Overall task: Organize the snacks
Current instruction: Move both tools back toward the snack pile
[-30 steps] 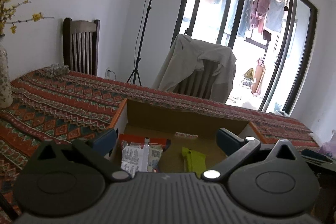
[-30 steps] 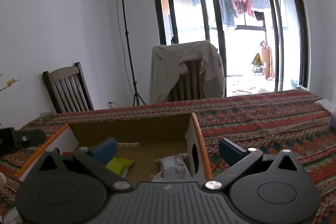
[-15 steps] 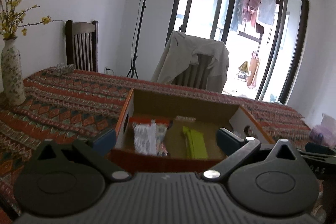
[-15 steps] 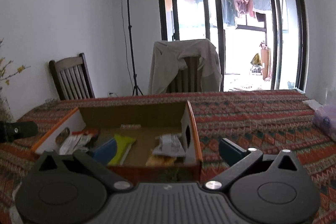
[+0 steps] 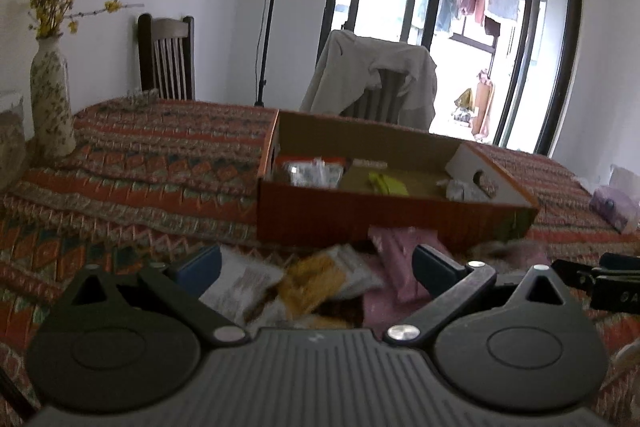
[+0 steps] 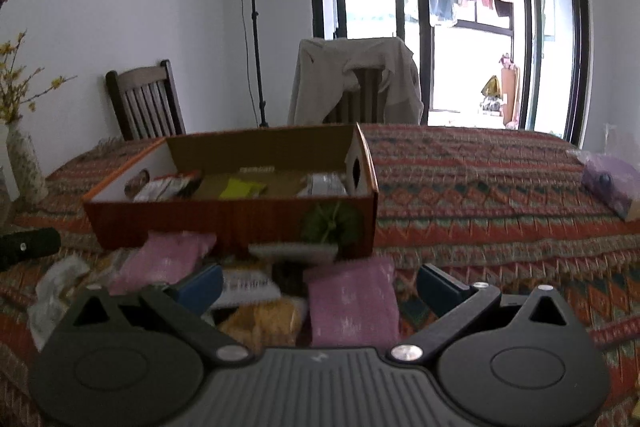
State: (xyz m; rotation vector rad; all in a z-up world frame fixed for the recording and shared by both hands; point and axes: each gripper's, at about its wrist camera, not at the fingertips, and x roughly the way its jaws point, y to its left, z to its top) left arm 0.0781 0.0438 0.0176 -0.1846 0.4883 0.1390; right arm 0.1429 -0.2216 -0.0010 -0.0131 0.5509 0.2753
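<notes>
Left gripper: jaws spread wide, nothing held, blue fingertips hanging above a loose heap of snack packets on the patterned tablecloth. Between the tips, blurred: a white printed packet, a yellow packet and a pink one, overlapping.

Right gripper: jaws likewise wide apart and empty, poised over the same heap seen from the other side. Directly between the tips, a pink packet lying flat, a yellow packet just beside it on the left, a white labelled packet partly under the left tip. Farther left, a second pink packet touching the front wall of the box, and a crumpled white wrapper.

Just beyond the heap, an open orange cardboard box resting on the cloth, with a green printed motif on its front near the right corner. Inside: a red-and-white packet at the left end, a lime-green packet in the middle, a white packet at the right end.

Farther out: a flowered vase with yellow sprigs at the table's left, a purple bag at its right, two chairs behind, one draped with a beige jacket.
</notes>
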